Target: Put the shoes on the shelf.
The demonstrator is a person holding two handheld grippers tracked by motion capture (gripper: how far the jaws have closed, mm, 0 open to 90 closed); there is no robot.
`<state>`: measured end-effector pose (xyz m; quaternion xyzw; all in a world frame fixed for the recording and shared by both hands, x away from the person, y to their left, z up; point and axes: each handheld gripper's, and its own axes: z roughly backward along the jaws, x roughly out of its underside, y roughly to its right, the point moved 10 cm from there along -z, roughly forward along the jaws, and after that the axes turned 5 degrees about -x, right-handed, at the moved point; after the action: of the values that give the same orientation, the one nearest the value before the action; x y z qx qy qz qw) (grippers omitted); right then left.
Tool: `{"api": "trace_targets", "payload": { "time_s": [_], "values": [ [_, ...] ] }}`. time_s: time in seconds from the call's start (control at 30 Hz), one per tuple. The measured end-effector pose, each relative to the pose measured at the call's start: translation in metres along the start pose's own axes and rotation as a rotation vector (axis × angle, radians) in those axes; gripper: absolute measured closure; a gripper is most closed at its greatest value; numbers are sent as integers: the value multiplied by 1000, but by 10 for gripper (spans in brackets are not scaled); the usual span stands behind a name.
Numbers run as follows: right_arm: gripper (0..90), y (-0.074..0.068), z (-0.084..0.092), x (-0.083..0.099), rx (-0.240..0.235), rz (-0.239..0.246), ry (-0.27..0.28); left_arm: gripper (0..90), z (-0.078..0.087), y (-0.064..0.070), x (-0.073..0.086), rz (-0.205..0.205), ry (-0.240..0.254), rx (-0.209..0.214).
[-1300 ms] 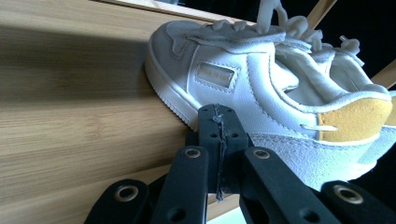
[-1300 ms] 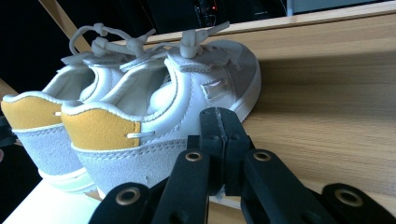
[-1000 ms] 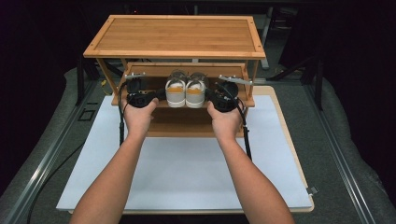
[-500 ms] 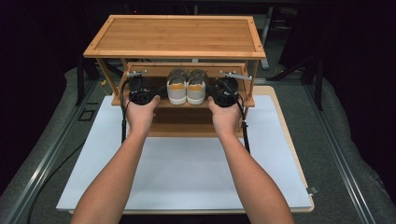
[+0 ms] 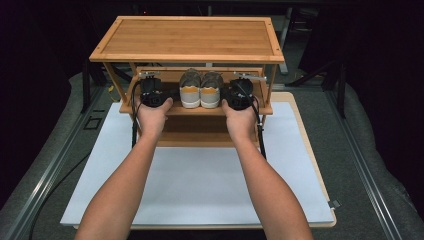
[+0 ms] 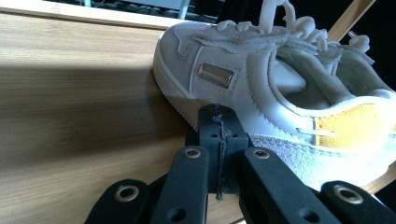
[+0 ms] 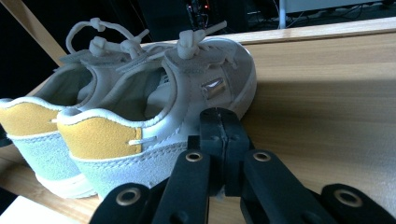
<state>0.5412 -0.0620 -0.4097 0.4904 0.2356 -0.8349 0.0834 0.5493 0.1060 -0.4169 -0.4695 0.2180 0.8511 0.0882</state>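
Two hand-held grippers flank the shoes on the rack's middle shelf.
Left hand-held gripper [image 5: 151, 98] and right hand-held gripper [image 5: 239, 97]: jaws together, gripping nothing, just beside the white shoes [image 5: 201, 90], one each side; rack [image 5: 187, 37] on tabletop [image 5: 200, 180].

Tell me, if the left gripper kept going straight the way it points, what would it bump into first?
Most likely the left shoe. The left gripper, shut, sits low over the wooden shelf with its tip at the shoe's side, by the sole. Whether it already touches is hard to judge.
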Motion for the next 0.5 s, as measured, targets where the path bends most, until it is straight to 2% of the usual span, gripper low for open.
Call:
{"api": "trace_targets", "payload": {
  "time_s": [0.13,0.17,0.2,0.23,0.3,0.37,0.4,0.5],
  "values": [
    [900,2,-3,-1,-6,-8,6,900,-3,-3,-1,0,-3,7],
    [900,1,-4,-1,-15,-7,13,900,-4,-4,-1,-13,-15,5],
    [900,0,-4,0,-25,-2,-6,900,-5,-4,-3,2,-9,2],
    [900,1,-5,-2,-3,1,7,900,-6,-4,-4,5,-9,-6],
    [900,0,-6,-1,-8,19,-7,900,-8,-6,-4,-2,-16,-11],
    [900,3,-8,-1,13,18,-7,900,-10,-7,-5,11,-8,-13],
    [900,2,-10,-2,-7,9,8,900,-10,-7,-5,15,-7,-10],
    [900,4,-10,-2,-2,7,-5,900,-12,-7,-6,22,0,1]
  ]
}}
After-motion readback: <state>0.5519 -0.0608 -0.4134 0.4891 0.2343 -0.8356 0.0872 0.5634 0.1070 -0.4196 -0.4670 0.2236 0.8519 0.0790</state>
